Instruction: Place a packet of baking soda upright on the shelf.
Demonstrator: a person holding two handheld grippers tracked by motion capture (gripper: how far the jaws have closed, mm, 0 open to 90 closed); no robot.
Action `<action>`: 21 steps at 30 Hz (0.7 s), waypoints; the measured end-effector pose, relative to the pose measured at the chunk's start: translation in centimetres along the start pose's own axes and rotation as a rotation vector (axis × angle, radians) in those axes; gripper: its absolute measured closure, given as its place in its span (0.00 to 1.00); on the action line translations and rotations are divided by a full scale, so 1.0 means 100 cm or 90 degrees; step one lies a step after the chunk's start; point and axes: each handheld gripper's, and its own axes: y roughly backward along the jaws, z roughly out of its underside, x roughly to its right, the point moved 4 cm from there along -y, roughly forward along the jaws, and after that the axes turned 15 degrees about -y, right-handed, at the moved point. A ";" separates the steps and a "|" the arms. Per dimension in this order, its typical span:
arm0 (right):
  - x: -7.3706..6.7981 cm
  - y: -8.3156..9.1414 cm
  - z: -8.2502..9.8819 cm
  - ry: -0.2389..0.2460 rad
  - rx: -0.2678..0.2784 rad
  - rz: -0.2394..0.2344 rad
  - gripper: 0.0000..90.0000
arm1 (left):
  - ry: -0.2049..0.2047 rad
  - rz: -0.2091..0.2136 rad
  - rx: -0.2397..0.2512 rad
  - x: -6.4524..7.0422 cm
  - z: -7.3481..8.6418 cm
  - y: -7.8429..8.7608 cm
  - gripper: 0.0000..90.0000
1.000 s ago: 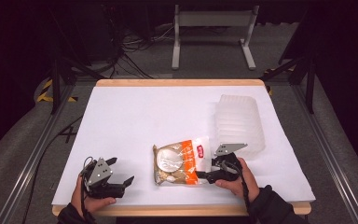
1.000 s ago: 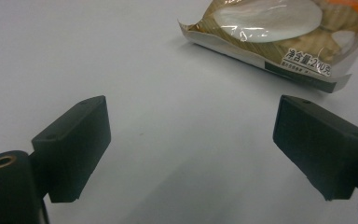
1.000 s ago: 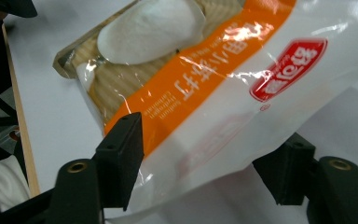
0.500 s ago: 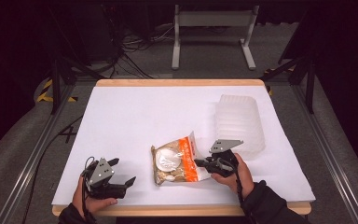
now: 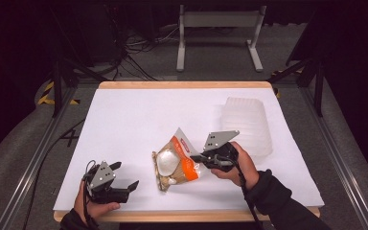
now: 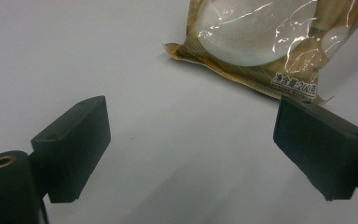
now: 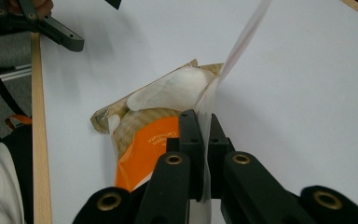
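— Snack bag [image 5: 177, 163], where is it sitting?

— On the white table [image 5: 139, 120], near the person's edge, just left of the clear plastic tray [image 5: 247, 125]. Its far end is tilted up off the surface while the near end rests on the table. It is a clear pouch with an orange label, pale round pieces showing inside.

— Who has hold of it?

— The right gripper [image 5: 202, 157]. Its jaws have just been closing, and now they are pinched tight on the bag's thin clear edge. In the right gripper view the film runs straight up between the two black jaws, and the orange label lies just left of them.

— And the right hand [image 5: 237, 165]?

— It sits beside the tray's near left corner, between the tray and the bag.

— What about the left gripper [image 5: 124, 178]?

— Well apart from the tray, at the table's near edge left of the bag. Its jaws stand wide with nothing between them; the left gripper view shows bare table between the pads and the bag's bottom seam [image 6: 251, 81] beyond, not touching either jaw.

— The left hand [image 5: 93, 203]?

— It rests at the wooden rim of the table.
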 end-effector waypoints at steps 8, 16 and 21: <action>-0.005 0.006 -0.029 0.079 -0.040 -0.012 1.00 | 0.004 0.005 0.002 -0.001 0.001 0.000 0.13; -0.014 0.017 -0.053 0.144 -0.084 -0.020 1.00 | 0.002 0.007 0.002 -0.001 0.002 0.001 0.13; -0.016 0.025 -0.060 0.164 -0.094 -0.011 1.00 | 0.003 0.009 0.004 -0.001 0.001 0.001 0.13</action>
